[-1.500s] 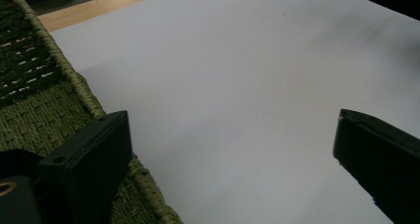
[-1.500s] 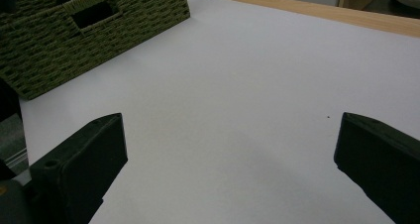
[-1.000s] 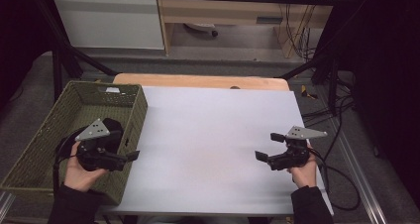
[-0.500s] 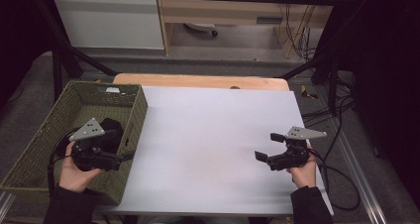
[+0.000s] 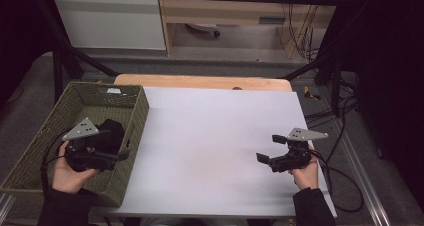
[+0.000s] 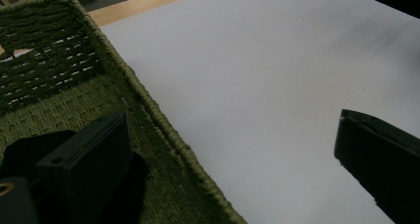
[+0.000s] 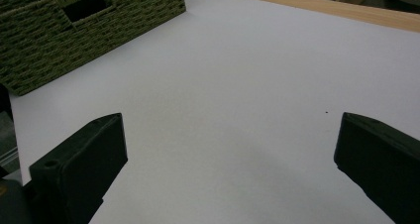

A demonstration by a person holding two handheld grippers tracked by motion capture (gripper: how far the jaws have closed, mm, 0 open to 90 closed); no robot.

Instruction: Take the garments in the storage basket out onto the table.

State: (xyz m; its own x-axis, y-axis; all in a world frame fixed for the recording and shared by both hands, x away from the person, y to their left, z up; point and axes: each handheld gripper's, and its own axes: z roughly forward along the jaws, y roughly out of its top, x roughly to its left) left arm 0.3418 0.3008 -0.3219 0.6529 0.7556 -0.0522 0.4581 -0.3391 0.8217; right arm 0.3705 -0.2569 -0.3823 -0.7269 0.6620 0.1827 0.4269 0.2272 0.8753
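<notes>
- Nearest the person, the left hand (image 5: 70, 173) grips the left gripper (image 5: 125, 153) over the near right part of the woven green basket (image 5: 30, 151), at the table's left edge.
- In the left gripper view its jaws stand wide apart with nothing between them; one jaw hangs over the inside of the basket, the other over the white tabletop (image 6: 257, 75), so they straddle the basket's right wall (image 6: 163, 130).
- A black object (image 5: 112, 131) lies in the basket just beyond that gripper; what it is cannot be told.
- On the other side, the right hand (image 5: 305, 173) holds the right gripper (image 5: 270, 150) low over the near right part of the white tabletop (image 5: 215, 131), pointing left.
- Its jaws are spread wide and empty, with bare white surface between them in the right gripper view, and the basket (image 7: 74, 30) across the table.
- Farther off, a strip of wooden tabletop (image 5: 200, 81) shows past the white surface.
- Beyond the table are the grey floor, a white cabinet (image 5: 110, 21) and cables (image 5: 300, 31).
</notes>
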